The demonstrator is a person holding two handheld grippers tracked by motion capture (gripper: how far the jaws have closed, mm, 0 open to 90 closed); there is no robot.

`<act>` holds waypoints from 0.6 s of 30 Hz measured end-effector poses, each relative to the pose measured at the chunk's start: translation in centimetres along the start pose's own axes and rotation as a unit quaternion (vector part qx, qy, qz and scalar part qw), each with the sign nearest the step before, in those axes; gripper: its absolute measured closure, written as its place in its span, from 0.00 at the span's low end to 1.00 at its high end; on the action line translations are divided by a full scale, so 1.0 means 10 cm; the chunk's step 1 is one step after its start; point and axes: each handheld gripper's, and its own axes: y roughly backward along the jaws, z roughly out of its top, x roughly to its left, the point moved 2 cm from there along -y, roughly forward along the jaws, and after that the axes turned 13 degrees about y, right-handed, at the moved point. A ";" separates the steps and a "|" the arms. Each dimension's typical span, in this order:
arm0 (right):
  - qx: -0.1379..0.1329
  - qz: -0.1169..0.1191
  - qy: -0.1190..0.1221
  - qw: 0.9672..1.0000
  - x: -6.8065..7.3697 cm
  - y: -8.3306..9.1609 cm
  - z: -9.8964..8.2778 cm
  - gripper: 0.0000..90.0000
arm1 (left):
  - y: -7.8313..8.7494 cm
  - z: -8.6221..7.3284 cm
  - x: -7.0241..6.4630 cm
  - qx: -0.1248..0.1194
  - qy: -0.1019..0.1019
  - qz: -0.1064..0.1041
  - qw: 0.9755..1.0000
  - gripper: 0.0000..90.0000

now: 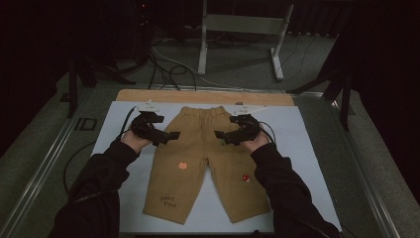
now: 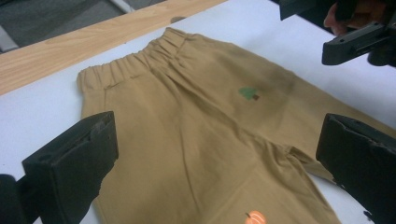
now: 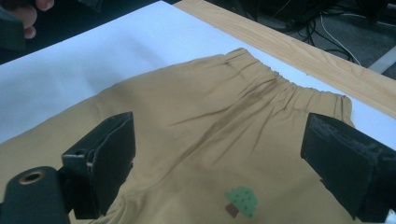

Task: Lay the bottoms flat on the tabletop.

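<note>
left gripper [image 1: 168,136]: held over the left hip of the trousers [image 1: 200,158], jaws wide apart and clamped on nothing; in the left gripper view the fabric shows between the two jaws with no fold taken up; whether the jaws touch the cloth cannot be told.

trousers: tan, child-sized, spread flat on the white sheet [image 1: 302,144] that covers the table; waistband [image 2: 126,70] toward the far edge, next to the bare wooden strip [image 1: 148,95]; both legs run toward the near edge, hems close to it; the left leg carries an orange patch [image 1: 182,165] and printed lettering near the hem; the right leg carries a red mushroom patch [image 1: 245,177]; a green tree patch [image 3: 241,201] sits below the waistband on the right side.

right gripper [image 1: 222,135]: held over the right hip, level with the left gripper, jaws likewise spread and gripping nothing; the right gripper view shows flat cloth between them.

progress, as a judgement: the garment lies smoothed and unfolded, so the work is at its start; both grippers appear placed for a first grasp near the waist; closing on the cloth, and whatever folding follows, remain to be done.
</note>
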 end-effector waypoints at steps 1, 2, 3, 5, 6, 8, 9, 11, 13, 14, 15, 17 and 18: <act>-0.002 0.001 0.003 1.000 0.01 0.02 -0.01 0.11 | 0.00 0.00 0.00 0.000 0.000 0.000 1.000 0.00; -0.002 0.003 0.002 1.000 0.04 0.04 -0.01 0.11 | 0.04 -0.02 -0.02 -0.002 0.000 -0.006 1.000 0.00; 0.002 0.002 0.007 1.000 0.05 0.05 -0.02 0.11 | 0.07 -0.03 -0.03 -0.005 0.000 -0.009 1.000 0.00; 0.000 0.006 0.016 1.000 0.10 0.08 -0.04 0.12 | 0.11 -0.06 -0.05 -0.008 0.001 -0.016 1.000 0.00; 0.001 0.005 0.017 1.000 0.13 0.10 -0.04 0.12 | 0.13 -0.08 -0.05 -0.008 0.000 -0.015 1.000 0.00; -0.006 0.010 0.015 1.000 0.17 0.13 -0.06 0.12 | 0.17 -0.12 -0.05 -0.007 -0.003 -0.017 1.000 0.00; -0.006 0.010 0.021 1.000 0.19 0.14 -0.07 0.12 | 0.17 -0.12 -0.05 -0.007 -0.003 -0.017 1.000 0.00; -0.009 0.013 0.024 1.000 0.24 0.19 -0.08 0.12 | 0.23 -0.19 -0.05 -0.011 -0.004 -0.020 1.000 0.00; -0.012 0.013 0.025 1.000 0.27 0.20 -0.09 0.12 | 0.24 -0.21 -0.05 -0.012 -0.004 -0.021 1.000 0.00; -0.015 0.014 0.030 0.999 0.31 0.25 -0.11 0.12 | 0.28 -0.26 -0.05 -0.016 -0.004 -0.025 1.000 0.00; -0.015 0.014 0.030 0.999 0.31 0.25 -0.11 0.12 | 0.28 -0.26 -0.05 -0.016 -0.004 -0.025 1.000 0.00; -0.023 0.019 0.032 0.999 0.38 0.31 -0.14 0.12 | 0.31 -0.32 -0.06 -0.016 -0.005 -0.027 1.000 0.00; -0.025 0.019 0.034 0.999 0.40 0.32 -0.16 0.12 | 0.33 -0.37 -0.08 -0.015 -0.011 -0.029 0.999 0.00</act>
